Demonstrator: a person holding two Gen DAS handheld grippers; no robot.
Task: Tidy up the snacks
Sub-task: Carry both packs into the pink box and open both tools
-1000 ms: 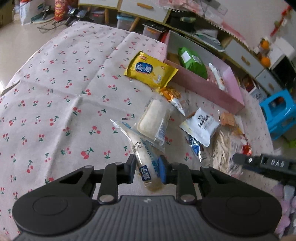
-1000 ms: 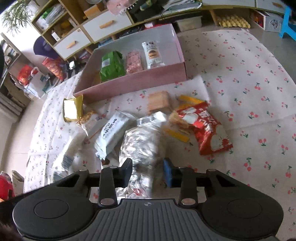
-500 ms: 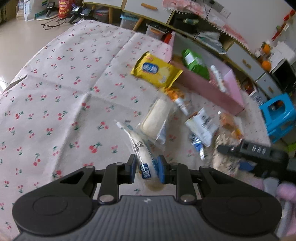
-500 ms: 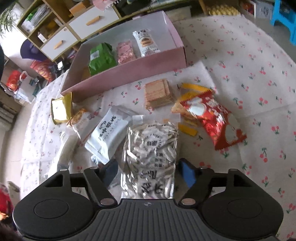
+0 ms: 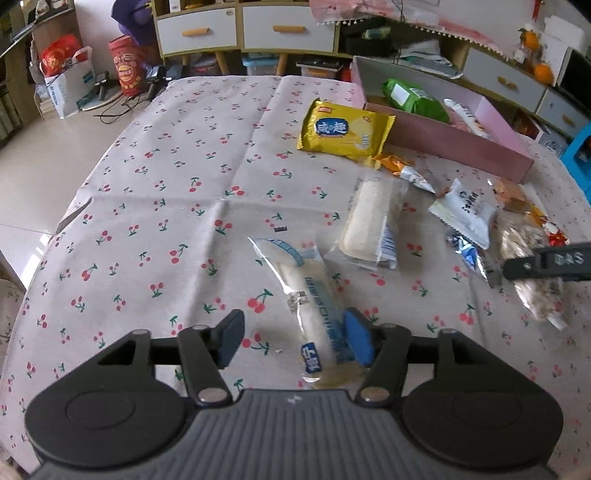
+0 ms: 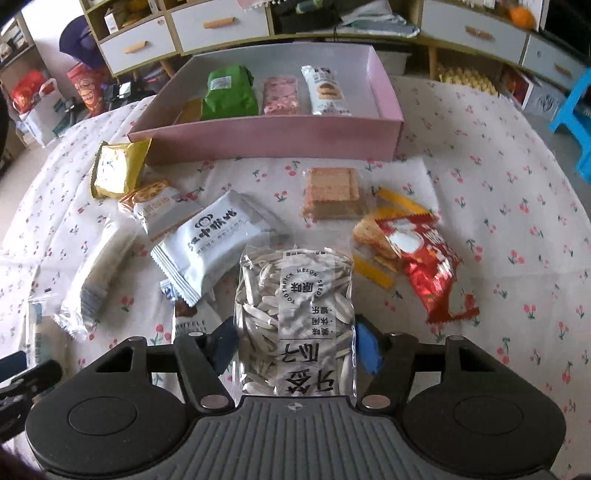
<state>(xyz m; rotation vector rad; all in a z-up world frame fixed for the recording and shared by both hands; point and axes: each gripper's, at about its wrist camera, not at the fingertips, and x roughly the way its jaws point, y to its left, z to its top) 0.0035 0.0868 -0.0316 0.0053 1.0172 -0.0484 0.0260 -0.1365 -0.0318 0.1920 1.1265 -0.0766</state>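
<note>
On the desk, the box sits at the back with four packets in a row inside. Before it lie loose snacks; the seed bag lies nearest, between the right gripper's jaws.

Cherry-print tablecloth covers the work surface ahead of the tool. Beyond its far edge stands a low cabinet with white drawer fronts and wooden handles on angled wooden legs. To the far left, pale glossy floor tiles carry a red-and-white shopping bag and a red drum-shaped container. A blue plastic stool stands at the far right. Diffuse daylight.
</note>
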